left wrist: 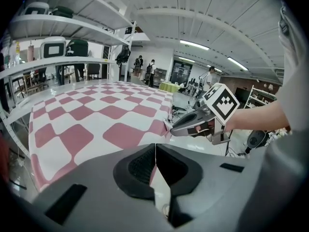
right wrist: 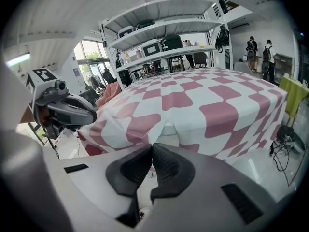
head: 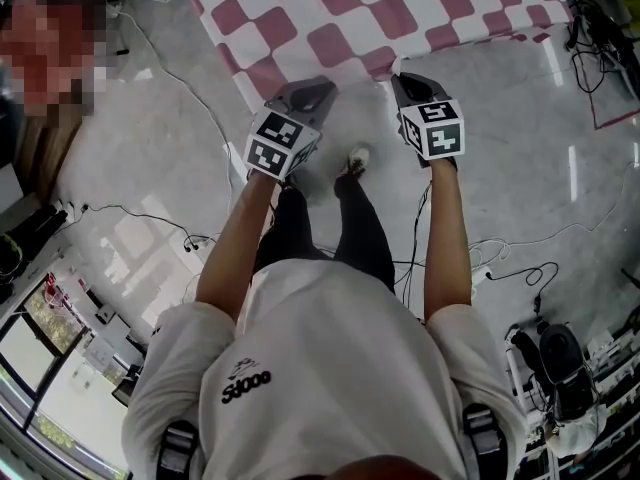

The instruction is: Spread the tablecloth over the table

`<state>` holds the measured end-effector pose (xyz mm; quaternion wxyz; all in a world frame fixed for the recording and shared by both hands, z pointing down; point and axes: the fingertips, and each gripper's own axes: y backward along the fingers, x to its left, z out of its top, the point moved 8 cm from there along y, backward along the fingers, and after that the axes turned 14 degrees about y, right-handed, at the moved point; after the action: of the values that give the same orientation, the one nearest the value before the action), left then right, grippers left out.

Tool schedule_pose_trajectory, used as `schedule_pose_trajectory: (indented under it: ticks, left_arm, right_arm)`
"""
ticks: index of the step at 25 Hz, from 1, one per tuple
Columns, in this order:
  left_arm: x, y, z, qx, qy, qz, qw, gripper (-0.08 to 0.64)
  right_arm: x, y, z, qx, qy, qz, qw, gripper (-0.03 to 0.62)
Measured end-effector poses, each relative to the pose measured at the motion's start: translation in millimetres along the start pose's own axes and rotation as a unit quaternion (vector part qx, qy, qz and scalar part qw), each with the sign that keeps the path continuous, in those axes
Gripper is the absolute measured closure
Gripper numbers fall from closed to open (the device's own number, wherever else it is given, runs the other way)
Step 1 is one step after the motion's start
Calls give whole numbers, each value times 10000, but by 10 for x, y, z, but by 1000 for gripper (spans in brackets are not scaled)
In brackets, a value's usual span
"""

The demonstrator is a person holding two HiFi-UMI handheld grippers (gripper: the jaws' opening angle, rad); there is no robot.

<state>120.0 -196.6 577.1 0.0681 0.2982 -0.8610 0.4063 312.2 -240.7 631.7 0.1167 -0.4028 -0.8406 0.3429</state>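
A pink-and-white checked tablecloth covers the table in front of me, its near edge hanging toward the floor. My left gripper is at that near edge, shut with a thin fold of the cloth pinched between its pads. My right gripper is a short way to its right on the same edge. It is shut too, and the cloth rises in a peak into its closed tips. Each gripper shows in the other's view, the right gripper and the left gripper both at the hem.
I stand on a pale marble floor with my feet just below the grippers. Cables trail across the floor at the right and left. Metal shelves with appliances stand beyond the table. People stand far off.
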Motion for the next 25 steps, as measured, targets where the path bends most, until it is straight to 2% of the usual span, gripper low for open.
schedule_pose_trajectory:
  ticks: [6,10,14,16,17,23,25]
  left_arm:
    - [-77,-30,12,70,-49,48,10000,531]
    - [-124,-24,37,46,-91,104,9999,531]
    - [-89,32,71,-62,-74,107,9999,531]
    - [-44,75,56,-86,-70,77,9999,531]
    - [-18,98,50,-97,-75,64,9999,531]
    - [51,367,114,-261,-139,-12,9996,531]
    - [91,521,204,-390,-229,-51,9990,531]
  right_arm:
    - [-215,153,-126,70,-112,24,9999,568]
    - [-248,64,-185,270,96,-33,9996,568]
    - [-299,90,-217,447,87,-383,9982,532]
    - [-292,163,-246,491,-61,-469,9977,460]
    - [-280,207,-247,499,-101,-506,9974,453]
    - [-107,544,-29,353,-168,-961,9946,460]
    - [-39,661,145,171,-275,-1181,9925,489]
